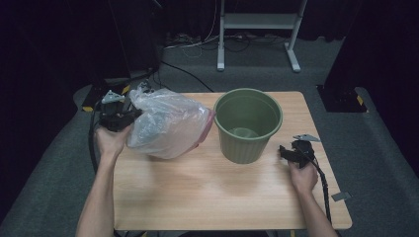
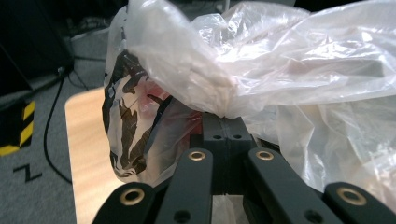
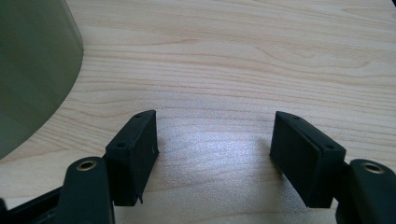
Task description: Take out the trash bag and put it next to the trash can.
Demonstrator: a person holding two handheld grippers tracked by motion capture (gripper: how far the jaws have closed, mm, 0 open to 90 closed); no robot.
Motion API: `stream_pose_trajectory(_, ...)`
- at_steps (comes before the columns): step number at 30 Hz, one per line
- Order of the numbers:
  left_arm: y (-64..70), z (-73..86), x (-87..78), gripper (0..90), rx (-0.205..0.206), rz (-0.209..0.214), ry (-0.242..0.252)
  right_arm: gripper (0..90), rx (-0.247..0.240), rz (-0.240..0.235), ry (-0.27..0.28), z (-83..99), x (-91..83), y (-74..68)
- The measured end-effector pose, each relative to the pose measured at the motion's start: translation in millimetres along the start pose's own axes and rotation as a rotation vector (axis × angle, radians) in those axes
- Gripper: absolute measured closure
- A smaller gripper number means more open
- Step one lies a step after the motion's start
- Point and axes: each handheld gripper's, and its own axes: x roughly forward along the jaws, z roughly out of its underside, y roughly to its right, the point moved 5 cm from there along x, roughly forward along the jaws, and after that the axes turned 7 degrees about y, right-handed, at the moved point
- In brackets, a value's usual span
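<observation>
On the left half of the desk, the left tongs are clenched on a gathered fold of a clear plastic bag, holding it up so its billowed body hangs just beside the green bin. From where I stand the bag's right edge comes close to the bin's rim, though I cannot tell whether they touch. The left gripper view shows the 2 jaws pressed together with the film bunched between them, and something dark and reddish showing through the plastic lower down; what it is I cannot make out.

Over at the right edge, the right tongs rest low near the bin's foot, released, with nothing between them. The right gripper view confirms it: the 2 jaws stand wide apart over bare wood, the bin's wall curving off to 1 side.

My reading is that the bag is being carried toward the bin, either to drop in or to line it, and this is the carrying step, not yet the placing. The next move would call for lifting the bag higher than the rim and shifting it over the opening. The free tongs look well placed to steady the bin or catch the bag's loose edge, since thin film like this sags and snags easily.
</observation>
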Motion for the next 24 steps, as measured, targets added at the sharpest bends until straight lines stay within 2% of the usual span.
stream_pose_trajectory(8, 6.3, 11.9, 25.0, 90.0, 0.001, 0.008, -0.035, 31.8, -0.002, 0.000, 0.001, 0.0, 0.0, 0.1)
stream_pose_trajectory(11, 6.8, 16.8, 32.6, 90.0, 0.020, -0.007, -0.058, 31.8, -0.002, 0.000, 0.000, 0.0, 0.0, 0.1)
stream_pose_trajectory(16, 2.8, 28.7, 40.5, 90.0, 0.012, -0.025, -0.084, 31.8, 0.000, 0.000, 0.000, 0.0, 0.0, 0.0)
stream_pose_trajectory(19, 3.7, 31.3, 43.5, 90.0, 0.016, -0.032, -0.092, 31.8, 0.000, 0.000, 0.000, 0.0, 0.0, 0.0)
stream_pose_trajectory(20, 4.9, 33.7, 47.9, 90.0, 0.031, -0.042, -0.106, 31.8, -0.001, 0.000, 0.001, 0.0, 0.0, 0.1)
stream_pose_trajectory(24, 8.9, 36.4, 56.2, 90.0, 0.035, -0.041, -0.115, 31.8, -0.001, -0.001, 0.000, 0.0, 0.0, 0.1)
